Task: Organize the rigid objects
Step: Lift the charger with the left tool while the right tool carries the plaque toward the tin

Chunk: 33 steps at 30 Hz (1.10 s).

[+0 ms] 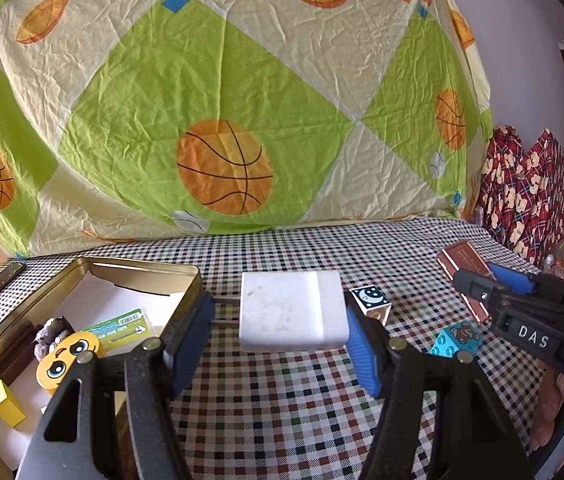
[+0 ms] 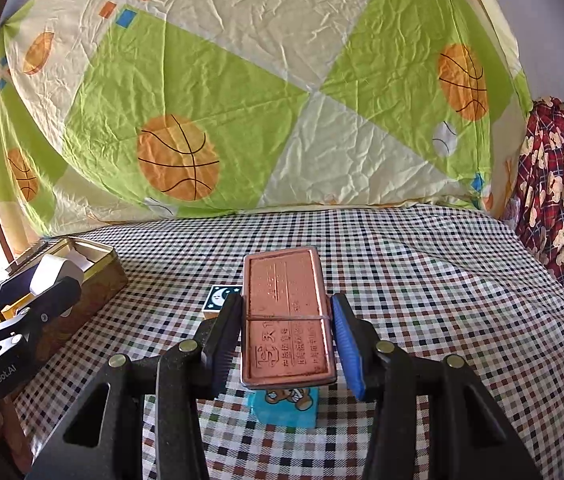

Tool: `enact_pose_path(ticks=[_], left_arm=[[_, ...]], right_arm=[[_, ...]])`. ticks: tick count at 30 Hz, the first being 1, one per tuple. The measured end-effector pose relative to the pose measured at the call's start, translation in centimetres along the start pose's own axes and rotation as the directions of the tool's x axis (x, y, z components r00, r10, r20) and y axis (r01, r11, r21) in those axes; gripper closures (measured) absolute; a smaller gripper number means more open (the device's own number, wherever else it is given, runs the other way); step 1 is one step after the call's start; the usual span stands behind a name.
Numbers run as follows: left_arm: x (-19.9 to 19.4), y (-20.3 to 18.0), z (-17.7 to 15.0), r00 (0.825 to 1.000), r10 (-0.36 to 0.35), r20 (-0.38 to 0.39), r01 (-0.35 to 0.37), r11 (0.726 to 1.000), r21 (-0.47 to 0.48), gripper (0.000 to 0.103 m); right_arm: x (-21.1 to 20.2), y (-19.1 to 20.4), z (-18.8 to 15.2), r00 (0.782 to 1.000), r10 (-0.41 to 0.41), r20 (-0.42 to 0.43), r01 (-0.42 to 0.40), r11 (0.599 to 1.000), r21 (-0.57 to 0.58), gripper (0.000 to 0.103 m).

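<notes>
My left gripper (image 1: pixel 278 305) is shut on a white charger block (image 1: pixel 289 312), whose metal prongs meet the left pad, and holds it just above the checked cloth, right of the open gold tin (image 1: pixel 142 265). From the right wrist view, the block (image 2: pixel 56 270) hangs by the tin's (image 2: pixel 102 266) near edge. My right gripper (image 2: pixel 285 301) is shut on a flat copper-coloured case (image 2: pixel 285 320) with embossed writing, raised over a blue bear cube (image 2: pixel 285 406). That case (image 1: pixel 461 260) appears at the right of the left wrist view.
A moon-print cube (image 1: pixel 369 298) and the blue bear cube (image 1: pixel 457 338) lie on the checked cloth between the grippers. Inside the tin are a yellow face toy (image 1: pixel 66 356), a yellow block (image 1: pixel 4 402) and a green card (image 1: pixel 122 326). A basketball-print sheet hangs behind.
</notes>
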State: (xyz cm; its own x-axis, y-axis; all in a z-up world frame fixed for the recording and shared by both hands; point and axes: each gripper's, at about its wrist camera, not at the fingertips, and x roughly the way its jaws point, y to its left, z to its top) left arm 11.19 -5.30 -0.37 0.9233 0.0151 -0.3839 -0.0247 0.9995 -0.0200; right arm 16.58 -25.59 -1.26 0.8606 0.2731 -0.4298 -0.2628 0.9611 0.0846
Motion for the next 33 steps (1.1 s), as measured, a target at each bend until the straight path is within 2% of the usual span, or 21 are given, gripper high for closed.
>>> enact_pose_path(ticks=[10, 19, 33], left_arm=[[-1.8, 0.6, -0.4, 0.998, 0.021, 0.058, -0.02, 1.0, -0.017, 0.04], [-2.8, 1.1, -0.7, 0.997, 0.026, 0.075, -0.025, 0.999, -0.021, 0.04], [-4.1, 2.1, -1.1, 0.995, 0.033, 0.09, -0.03, 0.999, -0.039, 0.04]], right_arm=[[-0.7, 2.1, -0.2, 0.999, 0.022, 0.026, -0.021, 0.999, -0.029, 0.056], [-1.8, 3.8, -0.5, 0.997, 0.028, 0.068, -0.024, 0.998, -0.059, 0.056], [-2.3, 6.0, -0.8, 0.995, 0.054, 0.085, -0.047, 0.995, -0.084, 0.055]])
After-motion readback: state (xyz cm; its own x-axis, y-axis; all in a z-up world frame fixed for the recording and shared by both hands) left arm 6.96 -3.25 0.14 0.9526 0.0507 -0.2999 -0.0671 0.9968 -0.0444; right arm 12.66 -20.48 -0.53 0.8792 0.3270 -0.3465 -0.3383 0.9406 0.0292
